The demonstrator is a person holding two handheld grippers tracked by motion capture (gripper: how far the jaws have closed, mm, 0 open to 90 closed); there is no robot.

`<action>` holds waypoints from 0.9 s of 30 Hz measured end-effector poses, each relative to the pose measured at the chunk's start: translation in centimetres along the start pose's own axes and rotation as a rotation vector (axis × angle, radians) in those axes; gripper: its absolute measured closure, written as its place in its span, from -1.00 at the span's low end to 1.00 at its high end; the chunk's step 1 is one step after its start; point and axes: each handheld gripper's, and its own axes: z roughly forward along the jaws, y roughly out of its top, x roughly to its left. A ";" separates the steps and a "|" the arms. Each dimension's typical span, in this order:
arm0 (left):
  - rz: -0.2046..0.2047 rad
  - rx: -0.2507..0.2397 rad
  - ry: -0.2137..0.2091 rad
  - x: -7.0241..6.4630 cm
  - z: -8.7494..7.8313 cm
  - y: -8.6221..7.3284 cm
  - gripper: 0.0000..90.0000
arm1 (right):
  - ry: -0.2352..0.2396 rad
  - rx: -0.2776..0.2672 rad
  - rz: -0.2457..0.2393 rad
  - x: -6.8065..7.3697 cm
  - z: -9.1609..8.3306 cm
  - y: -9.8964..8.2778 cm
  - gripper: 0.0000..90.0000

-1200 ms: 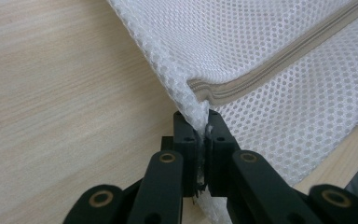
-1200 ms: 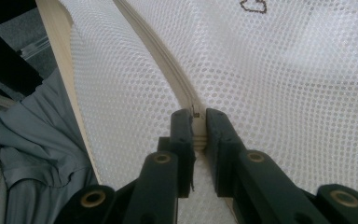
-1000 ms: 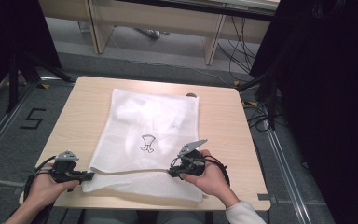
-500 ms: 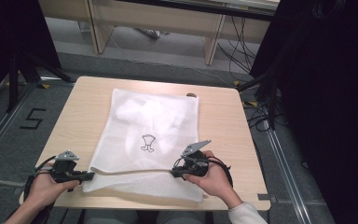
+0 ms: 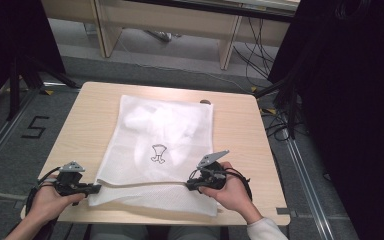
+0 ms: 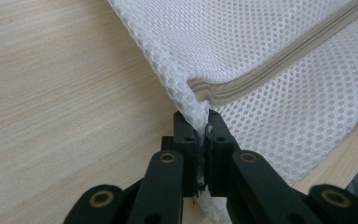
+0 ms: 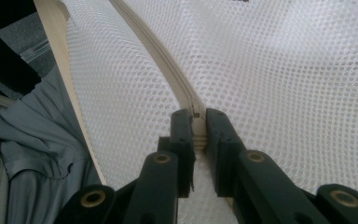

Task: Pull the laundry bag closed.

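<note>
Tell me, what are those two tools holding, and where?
Both grip the white mesh bag: the left tool pinches its corner edge, the right tool clamps its zipper.

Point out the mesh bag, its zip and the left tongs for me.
mesh bag [image 5: 165, 125], high view, middle of the white mesh
zip [image 6: 279, 58], left gripper view, beige tape mid-run
left tongs [image 6: 203, 122], left gripper view, between the tips clamping the bag's edge

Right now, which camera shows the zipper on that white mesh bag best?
The right gripper view: the zipper runs up the frame, pinched by that gripper's fingers. The left gripper view shows its end; the high view shows a thin line.
</note>
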 end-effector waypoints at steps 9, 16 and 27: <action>0.004 0.004 0.005 0.0 0.0 0.0 0.89 | -0.005 0.003 0.025 -0.2 -0.5 -0.3 0.84; 0.002 0.004 0.001 0.0 0.0 0.0 0.89 | 0.003 0.001 -0.001 -0.4 -0.4 -0.4 0.84; -0.001 -0.001 -0.001 0.0 0.0 0.0 0.89 | -0.004 -0.008 0.022 -0.6 -1.0 -1.1 0.84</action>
